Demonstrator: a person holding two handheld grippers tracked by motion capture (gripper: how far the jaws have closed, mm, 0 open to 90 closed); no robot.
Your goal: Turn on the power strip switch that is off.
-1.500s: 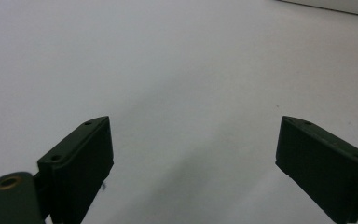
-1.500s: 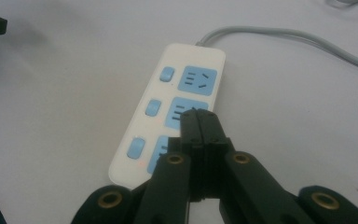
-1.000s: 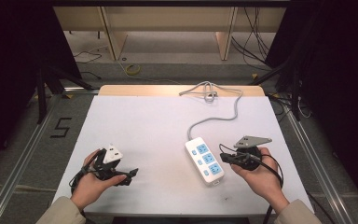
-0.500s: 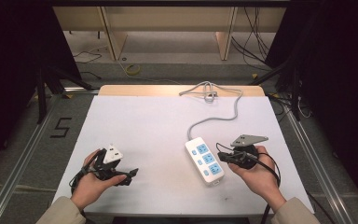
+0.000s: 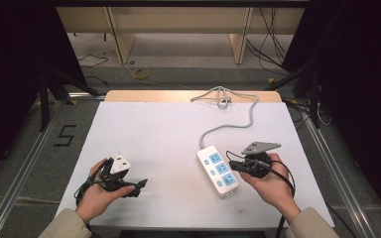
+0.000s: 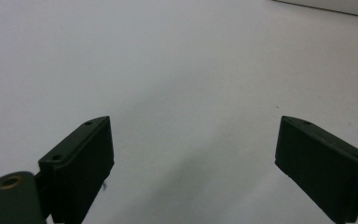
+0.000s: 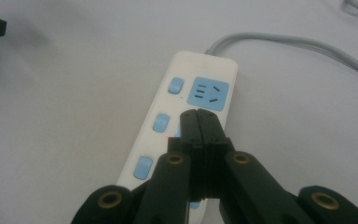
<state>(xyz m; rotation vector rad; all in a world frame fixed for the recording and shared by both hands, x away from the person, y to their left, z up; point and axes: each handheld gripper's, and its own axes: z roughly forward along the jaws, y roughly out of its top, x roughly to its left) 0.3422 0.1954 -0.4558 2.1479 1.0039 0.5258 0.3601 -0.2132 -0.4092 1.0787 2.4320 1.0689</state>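
Our right claw (image 7: 199, 116) is pressed together with nothing between its jaws, its tip hovering over the middle of the power strip (image 7: 186, 121); in the high view that claw (image 5: 234, 164) sits at the strip's 3 o'clock edge. Whether the tip touches the strip we cannot tell. Our left claw (image 6: 193, 154) is spread wide over bare white worktop (image 6: 168, 70), well apart at the strip's 9 o'clock side in the high view (image 5: 136, 184), so the right hand is clearly the nearer one.

The strip (image 5: 217, 170) lies flat on the worktop (image 5: 154, 139) toward its near right part, its long axis running from about 11 o'clock to 5 o'clock. It is white, with three blue sockets in a row and a light-blue switch (image 7: 161, 123) beside each. Its grey cord (image 5: 243, 119) leaves the far end and runs toward 12 o'clock, ending in a loose coil at the far edge.
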